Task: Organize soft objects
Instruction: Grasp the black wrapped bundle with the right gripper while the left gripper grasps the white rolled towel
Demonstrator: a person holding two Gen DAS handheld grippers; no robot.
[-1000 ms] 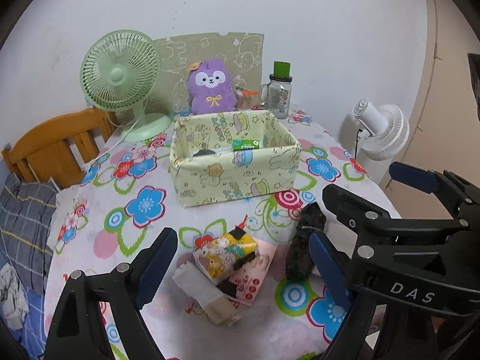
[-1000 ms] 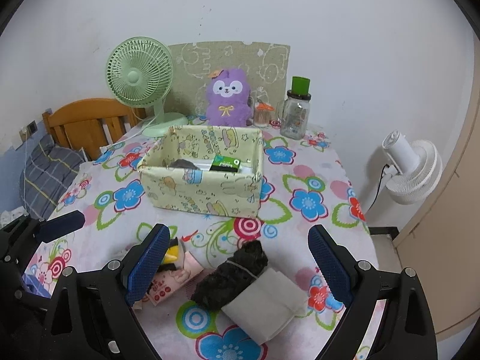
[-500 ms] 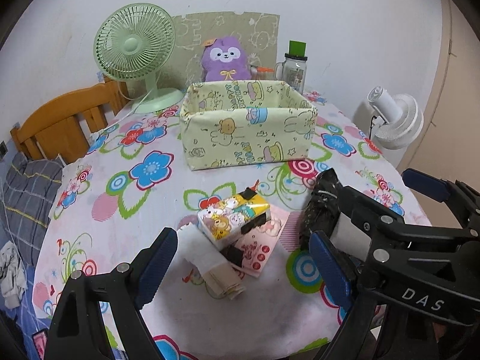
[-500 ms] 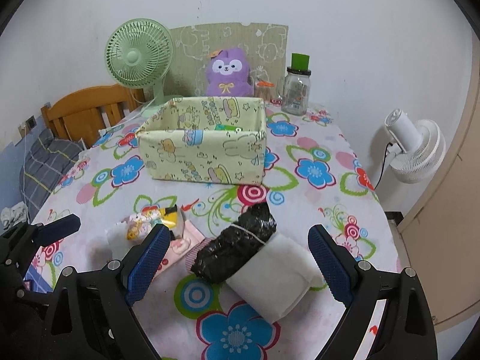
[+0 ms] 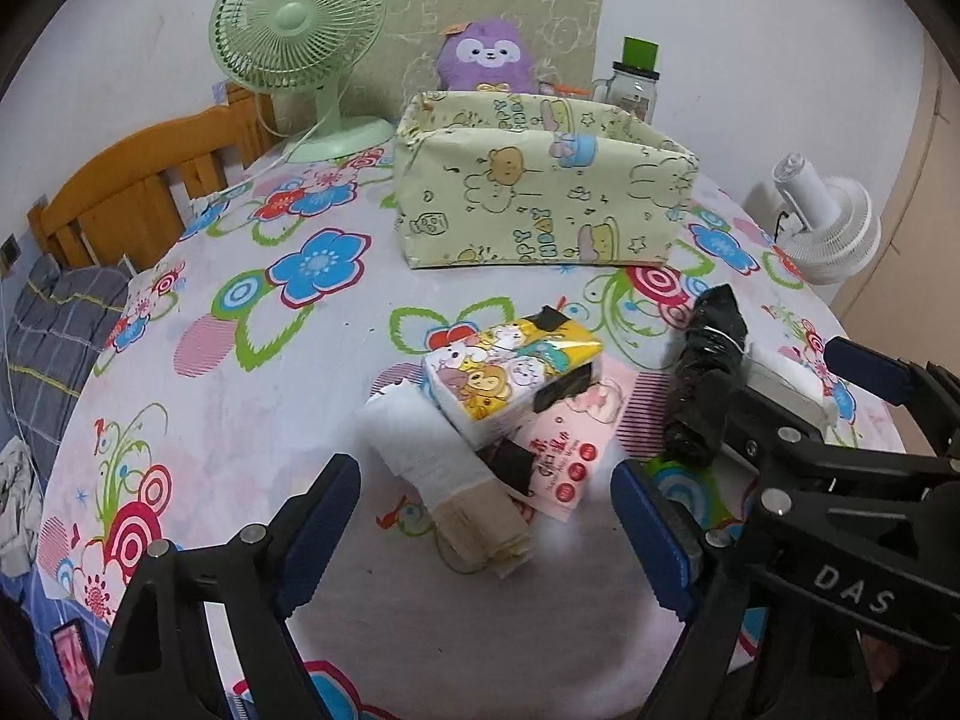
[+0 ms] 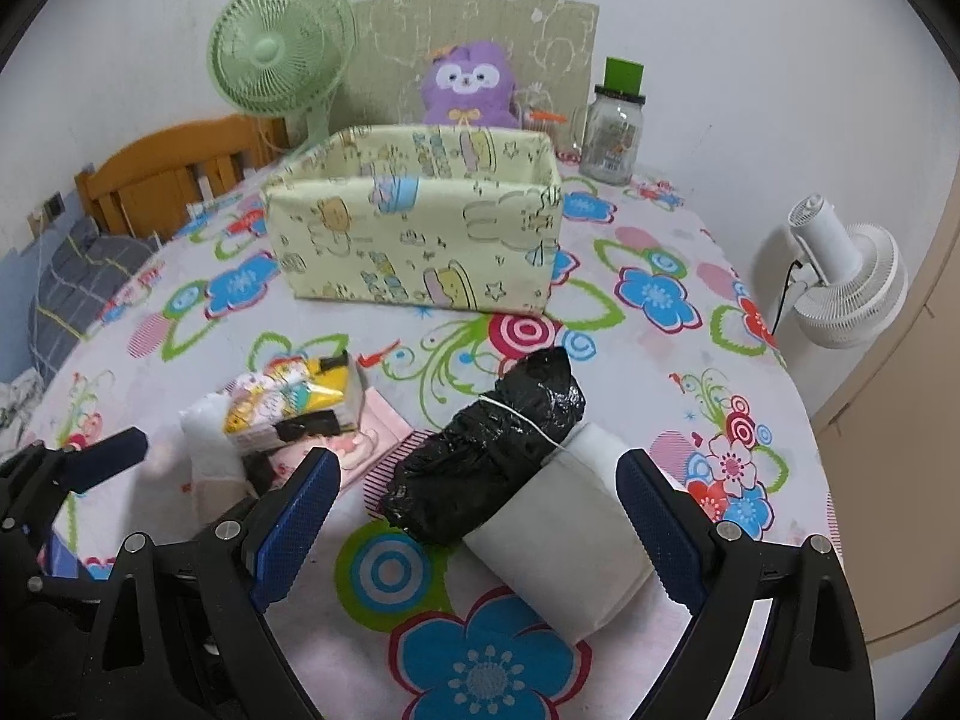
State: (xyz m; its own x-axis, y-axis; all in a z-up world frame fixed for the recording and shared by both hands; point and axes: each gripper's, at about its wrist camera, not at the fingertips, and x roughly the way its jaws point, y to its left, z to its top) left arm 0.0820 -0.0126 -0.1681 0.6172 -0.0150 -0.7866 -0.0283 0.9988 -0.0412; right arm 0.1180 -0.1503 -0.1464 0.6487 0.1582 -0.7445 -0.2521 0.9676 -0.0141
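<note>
A yellow cartoon tissue pack [image 5: 510, 375] lies on a pink packet [image 5: 564, 450] beside a rolled white and beige cloth [image 5: 447, 474]. My left gripper [image 5: 486, 516] is open just in front of them. A black plastic roll [image 6: 489, 450] lies against a white pad [image 6: 564, 540]. My right gripper [image 6: 477, 516] is open, its fingers either side of them. The yellow-green fabric box [image 5: 534, 192] stands behind; it also shows in the right wrist view [image 6: 420, 222].
A green fan [image 5: 300, 36], a purple plush [image 5: 486, 60] and a green-lidded jar [image 5: 636, 81] stand at the back of the flowered table [image 5: 240, 396]. A wooden chair [image 5: 138, 198] is at the left, a white fan [image 6: 846, 276] off the right edge.
Both grippers have dropped lower and moved closer to the objects on the table. The box's inside is no longer visible. Both stay open.
</note>
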